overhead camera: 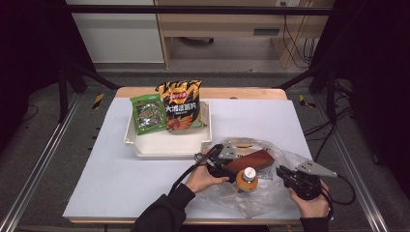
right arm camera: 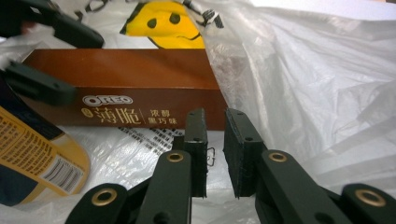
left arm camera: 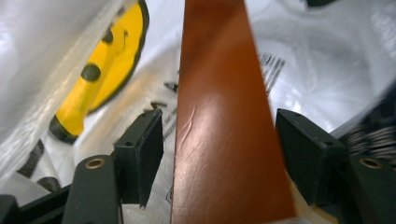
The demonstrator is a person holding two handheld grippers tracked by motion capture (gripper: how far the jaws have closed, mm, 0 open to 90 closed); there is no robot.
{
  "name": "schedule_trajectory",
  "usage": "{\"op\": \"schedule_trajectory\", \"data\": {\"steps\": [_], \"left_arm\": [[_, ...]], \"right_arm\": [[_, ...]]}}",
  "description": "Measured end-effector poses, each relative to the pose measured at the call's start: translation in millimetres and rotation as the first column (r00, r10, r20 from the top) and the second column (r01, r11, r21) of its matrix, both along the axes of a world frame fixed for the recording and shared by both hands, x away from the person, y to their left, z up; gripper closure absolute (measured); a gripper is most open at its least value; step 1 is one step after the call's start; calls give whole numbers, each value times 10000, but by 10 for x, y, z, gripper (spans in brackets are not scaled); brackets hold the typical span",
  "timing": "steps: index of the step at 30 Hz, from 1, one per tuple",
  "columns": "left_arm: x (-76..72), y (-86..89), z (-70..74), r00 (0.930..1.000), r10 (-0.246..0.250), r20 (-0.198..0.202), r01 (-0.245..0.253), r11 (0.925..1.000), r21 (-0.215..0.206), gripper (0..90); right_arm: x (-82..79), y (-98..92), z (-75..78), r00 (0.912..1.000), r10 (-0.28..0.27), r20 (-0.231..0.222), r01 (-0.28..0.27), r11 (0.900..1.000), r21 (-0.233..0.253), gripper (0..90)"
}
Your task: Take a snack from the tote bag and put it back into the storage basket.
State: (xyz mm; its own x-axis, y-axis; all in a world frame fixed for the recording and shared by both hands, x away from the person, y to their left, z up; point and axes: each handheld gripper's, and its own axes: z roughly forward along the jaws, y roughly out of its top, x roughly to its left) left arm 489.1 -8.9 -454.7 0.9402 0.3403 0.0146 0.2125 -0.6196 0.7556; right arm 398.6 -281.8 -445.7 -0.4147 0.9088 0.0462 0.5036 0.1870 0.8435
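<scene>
A white sheet [overhead camera: 121,164] covers the table [overhead camera: 241,93], whose wooden far edge shows beyond it; the near left half of the sheet lies open, and so does the far right corner. A white tray [overhead camera: 167,143] sits left of centre toward the far side, its near half bare. Against its far wall lean an orange-and-black chip bag [overhead camera: 181,104] with a red logo and large white Chinese characters, and to its left a smaller green packet [overhead camera: 148,113] whose print is too small to read.

At the near right, close to the table's near edge, a clear plastic bag [overhead camera: 270,193] lies crumpled, printed with a yellow smiley face [right arm camera: 166,21]. Inside it a brown box [overhead camera: 255,159] lies flat, its long axis running from near left to far right. The right gripper view reads "OREO" on its side, followed by Chinese characters. Just near it lies an orange bottle [overhead camera: 247,180] with a white cap and a barcode on its label.

The left gripper [left arm camera: 219,140] reaches into the bag, jaws spread to either side of the box: the right jaw touches or nearly touches its edge, the left stands a little off. The right gripper [right arm camera: 215,140], at the bag's right edge, has its jaws nearly together with a narrow gap, holding nothing.
</scene>
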Motion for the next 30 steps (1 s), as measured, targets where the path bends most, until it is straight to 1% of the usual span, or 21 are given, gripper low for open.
{"op": "schedule_trajectory", "data": {"steps": [2, 3, 4, 6, 7, 9, 11, 13, 15, 19, 20, 22, 23, 24, 26, 27, 28, 30], "left_arm": [[11, -19, -46, 9999, -91, -90, 94, 9995, 296, 328], [15, -26, -59, 9998, -117, -136, 122, 9993, 341, 338], [17, -31, -66, 9997, -147, -171, 153, 9993, 333, 347], [18, -36, -66, 9995, -213, -224, 219, 9993, 289, 399], [18, -35, -66, 9995, -215, -231, 222, 9993, 295, 402], [16, -30, -61, 9996, -216, -196, 223, 9992, 321, 417], [15, -24, -57, 9996, -238, -181, 244, 9991, 333, 424], [5, -25, -53, 9996, -255, -86, 258, 9990, 371, 426], [-3, -25, -48, 9997, -256, -13, 257, 9989, 390, 428], [-11, -18, -33, 9997, -233, 84, 231, 9994, 252, 430], [-14, -14, -25, 9996, -274, 108, 272, 9994, 201, 430], [-23, -5, -6, 9993, -332, 189, 330, 9994, 87, 431], [-33, -4, 3, 9993, -264, 250, 263, 9996, 55, 432], [-34, 4, 11, 9990, -336, 307, 333, 9994, 87, 432], [-37, 19, 24, 9983, -500, 299, 502, 9987, -42, 432], [-48, 20, 34, 9980, -512, 365, 515, 9986, -79, 433], [-54, 25, 45, 9973, -579, 458, 582, 9983, -53, 432], [-69, 35, 63, 9966, -650, 496, 660, 9977, -170, 432]], "right_arm": [[7, -3, 14, 10000, -16, 91, 15, 10000, 6, 807], [19, -3, 29, 9999, 3, 131, -2, 10000, -34, 808], [38, 0, 48, 9997, -14, 231, 15, 10000, -18, 809], [92, 12, 95, 9989, 4, 467, -6, 10000, 55, 799], [119, 22, 118, 9982, 22, 599, -30, 9999, 130, 784], [172, 41, 154, 9965, 7, 839, -17, 9999, 125, 731], [226, 55, 177, 9958, 52, 916, -68, 9998, 173, 670], [267, 56, 187, 9944, -28, 1054, 21, 10000, 61, 594], [292, 44, 184, 9941, -85, 1077, 84, 10000, 12, 554], [349, 12, 108, 9968, -120, 793, 153, 9990, -419, 552], [363, 5, 81, 9978, -128, 654, 159, 9988, -474, 566], [383, -13, 27, 9985, -172, 523, 206, 9976, -655, 632], [390, -27, 6, 9985, -193, 515, 231, 9970, -743, 682], [393, -40, -8, 9982, -263, 540, 301, 9970, -713, 757], [401, -61, -16, 9974, -508, 518, 544, 9960, -711, 859], [407, -69, -17, 9968, -575, 562, 610, 9961, -643, 889], [418, -75, -17, 9965, -640, 540, 674, 9957, -635, 900], [447, -82, -25, 9960, -744, 488, 775, 9948, -659, 900]]}}
